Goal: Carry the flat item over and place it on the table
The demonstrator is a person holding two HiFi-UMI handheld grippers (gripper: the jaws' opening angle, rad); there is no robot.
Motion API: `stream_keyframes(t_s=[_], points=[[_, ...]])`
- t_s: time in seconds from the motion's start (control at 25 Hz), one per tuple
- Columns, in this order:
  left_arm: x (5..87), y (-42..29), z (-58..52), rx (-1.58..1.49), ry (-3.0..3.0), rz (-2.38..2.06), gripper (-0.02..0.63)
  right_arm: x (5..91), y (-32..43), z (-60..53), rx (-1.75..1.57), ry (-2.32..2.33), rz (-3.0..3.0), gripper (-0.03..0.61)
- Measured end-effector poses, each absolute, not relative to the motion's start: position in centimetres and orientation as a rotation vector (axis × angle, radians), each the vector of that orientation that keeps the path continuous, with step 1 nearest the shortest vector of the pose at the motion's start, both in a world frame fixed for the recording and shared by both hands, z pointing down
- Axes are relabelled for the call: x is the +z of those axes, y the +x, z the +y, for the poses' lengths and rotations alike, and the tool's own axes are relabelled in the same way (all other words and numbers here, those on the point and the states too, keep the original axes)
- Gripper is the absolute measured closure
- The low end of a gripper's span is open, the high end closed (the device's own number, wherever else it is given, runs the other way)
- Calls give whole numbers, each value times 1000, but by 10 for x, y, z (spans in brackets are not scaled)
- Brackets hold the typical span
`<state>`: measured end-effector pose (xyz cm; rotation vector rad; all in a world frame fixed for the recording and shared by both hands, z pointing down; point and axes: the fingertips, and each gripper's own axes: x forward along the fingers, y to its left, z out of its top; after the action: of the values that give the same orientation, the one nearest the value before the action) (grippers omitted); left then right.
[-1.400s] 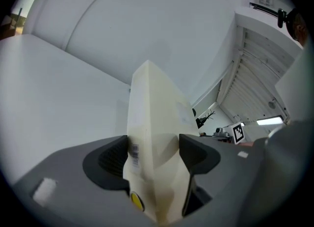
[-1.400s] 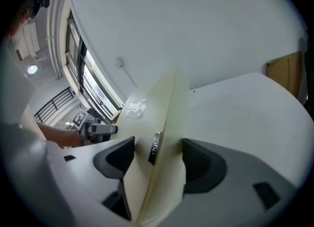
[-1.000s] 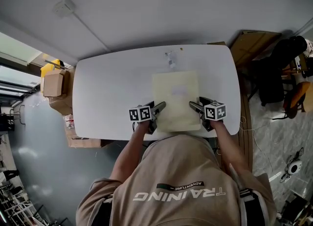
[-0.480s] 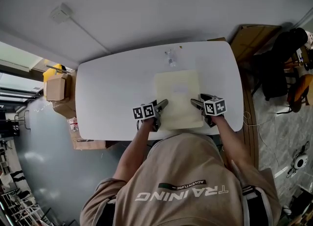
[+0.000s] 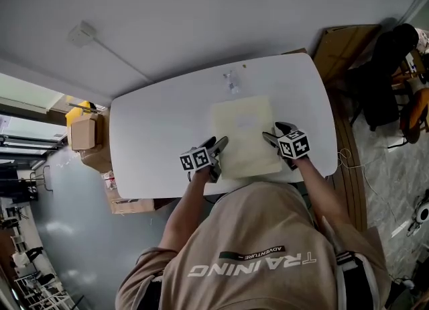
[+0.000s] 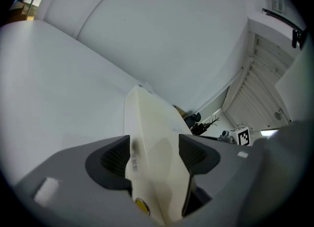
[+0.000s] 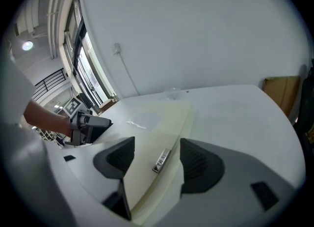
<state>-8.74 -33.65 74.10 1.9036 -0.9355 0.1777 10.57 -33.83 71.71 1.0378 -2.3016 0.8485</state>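
The flat item [image 5: 244,134] is a pale yellow envelope-like sheet lying over the near middle of the white table [image 5: 154,134]. My left gripper [image 5: 218,156] is shut on its near left edge, and my right gripper [image 5: 273,137] is shut on its near right edge. In the left gripper view the sheet [image 6: 152,137] runs edge-on between the jaws of the left gripper [image 6: 154,155], with a small barcode label on it. In the right gripper view the sheet [image 7: 152,137] passes between the jaws of the right gripper [image 7: 157,159] and spreads flat towards the left gripper [image 7: 91,123].
A small clear object [image 5: 231,82] lies near the table's far edge, beyond the sheet. Cardboard boxes [image 5: 84,132] stand on the floor at the table's left end. A brown board [image 5: 342,47] and dark chairs [image 5: 385,80] crowd the right end.
The head camera has shifted a little. Both grippers keep their hold on the sheet, at about the same place on the table.
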Motion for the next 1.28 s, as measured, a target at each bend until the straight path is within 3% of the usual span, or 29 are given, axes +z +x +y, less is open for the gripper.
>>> stream_keyframes(t_s=[0.12,0.36,0.48,0.6,0.92,1.28], points=[[735,-103,-337,159,1929,-983,312,703,112,-339,811,1070,-2329,298],[684,-109,-336,25,2047,-1046,448,667,121,-325,730,1092,-2408,299],[650,-107,-341,-8,2158,-1098,607,636,117,-320,662,1060,-2498,307],[612,-101,-346,-69,2264,-1097,609,597,114,-326,589,1091,-2593,335],[514,-86,-356,-5,2533,-1163,609,512,106,-341,319,1170,-2693,553],[434,-82,-370,104,2668,-1351,609,406,86,-354,48,1192,-2795,571]])
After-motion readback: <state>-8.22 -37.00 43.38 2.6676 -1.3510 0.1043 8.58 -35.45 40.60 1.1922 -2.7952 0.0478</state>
